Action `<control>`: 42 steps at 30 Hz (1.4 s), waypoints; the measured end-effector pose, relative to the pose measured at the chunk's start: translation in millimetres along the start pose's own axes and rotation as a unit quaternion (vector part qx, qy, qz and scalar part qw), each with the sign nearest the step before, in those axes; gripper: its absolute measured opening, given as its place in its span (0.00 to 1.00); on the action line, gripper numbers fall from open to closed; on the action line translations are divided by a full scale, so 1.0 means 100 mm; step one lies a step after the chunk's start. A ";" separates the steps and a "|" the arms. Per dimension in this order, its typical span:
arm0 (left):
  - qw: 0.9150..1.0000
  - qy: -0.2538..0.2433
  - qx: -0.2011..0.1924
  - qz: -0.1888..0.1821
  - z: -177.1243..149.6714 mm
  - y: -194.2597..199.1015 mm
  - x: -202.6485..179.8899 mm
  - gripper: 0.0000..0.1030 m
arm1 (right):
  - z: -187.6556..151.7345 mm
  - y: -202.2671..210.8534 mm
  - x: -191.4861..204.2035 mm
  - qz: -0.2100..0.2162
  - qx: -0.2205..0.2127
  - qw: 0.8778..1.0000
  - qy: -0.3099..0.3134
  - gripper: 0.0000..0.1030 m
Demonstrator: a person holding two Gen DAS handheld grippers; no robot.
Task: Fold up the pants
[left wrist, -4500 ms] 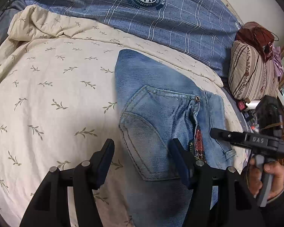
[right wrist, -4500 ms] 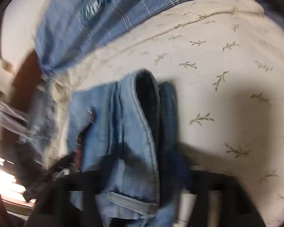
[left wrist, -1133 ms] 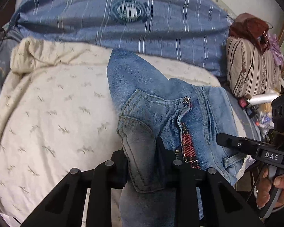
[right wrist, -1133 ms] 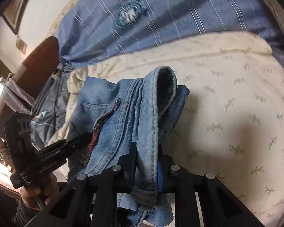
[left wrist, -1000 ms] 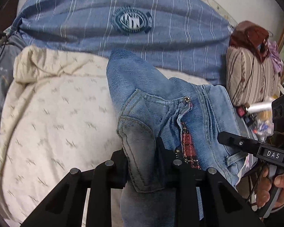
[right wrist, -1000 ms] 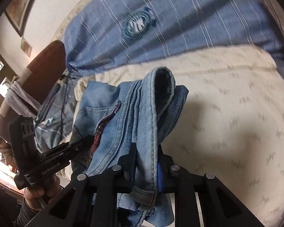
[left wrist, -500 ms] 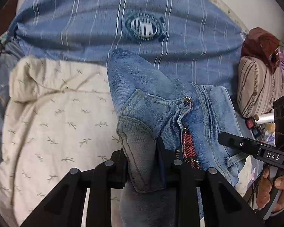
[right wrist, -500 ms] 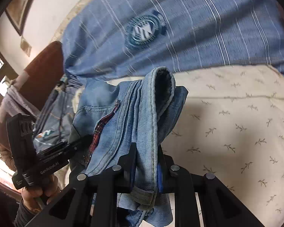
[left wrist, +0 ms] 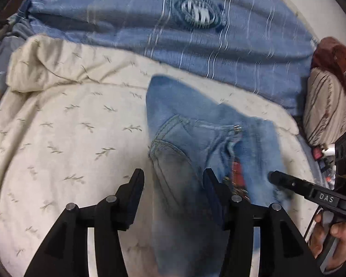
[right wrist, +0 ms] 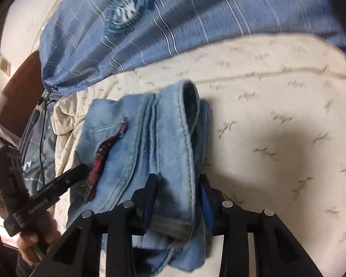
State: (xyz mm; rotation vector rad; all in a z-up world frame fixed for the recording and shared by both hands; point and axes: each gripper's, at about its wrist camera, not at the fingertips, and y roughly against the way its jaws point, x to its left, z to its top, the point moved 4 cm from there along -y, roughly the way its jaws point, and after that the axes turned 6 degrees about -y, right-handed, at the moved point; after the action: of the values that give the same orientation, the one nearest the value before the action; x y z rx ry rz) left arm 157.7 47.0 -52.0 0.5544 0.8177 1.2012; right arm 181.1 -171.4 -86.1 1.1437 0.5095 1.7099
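Denim pants (left wrist: 196, 143) lie lengthwise between both grippers' just-opened jaws, apart, fold pointing away.

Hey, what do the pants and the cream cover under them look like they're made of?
Pants: faded blue denim, matte, judging by the raised double-stitched seams and worn pale patches. Cream cover: soft woven fabric, probably cotton, matte, with a printed sprig pattern; its puffy rolled edge suggests padding.

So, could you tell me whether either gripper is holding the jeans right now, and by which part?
Neither holds them. Both sets of jaws have just been opening: the left gripper straddles the jeans at the back pocket, the right gripper at the folded hem edge.
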 end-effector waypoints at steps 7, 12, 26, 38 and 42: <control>0.997 -0.021 -0.053 0.042 -0.30 0.38 -0.09 0.68 | -0.32 0.45 0.31 -0.033 -0.080 0.992 0.089 0.61; 0.996 -0.012 -0.013 0.083 -0.54 -0.01 -0.07 0.86 | -0.60 -0.15 0.12 -0.076 -0.013 0.992 0.098 0.81; 0.985 -0.065 -0.079 0.141 -0.71 0.95 -0.36 0.94 | -0.90 1.07 0.10 -0.089 -0.153 0.977 0.118 0.99; 0.985 -0.068 -0.082 0.138 -0.90 1.16 -0.56 0.95 | -1.26 1.15 0.17 -0.115 -0.147 0.970 0.156 0.99; 0.985 -0.068 -0.080 0.134 -0.91 1.17 -0.60 0.97 | -1.24 1.14 0.19 -0.117 -0.149 0.969 0.157 0.99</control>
State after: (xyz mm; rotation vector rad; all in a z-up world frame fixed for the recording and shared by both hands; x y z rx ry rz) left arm 7.8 19.3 -2.7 0.6207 0.5351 1.4443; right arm 15.7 -183.7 -50.0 0.5773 0.5352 1.6972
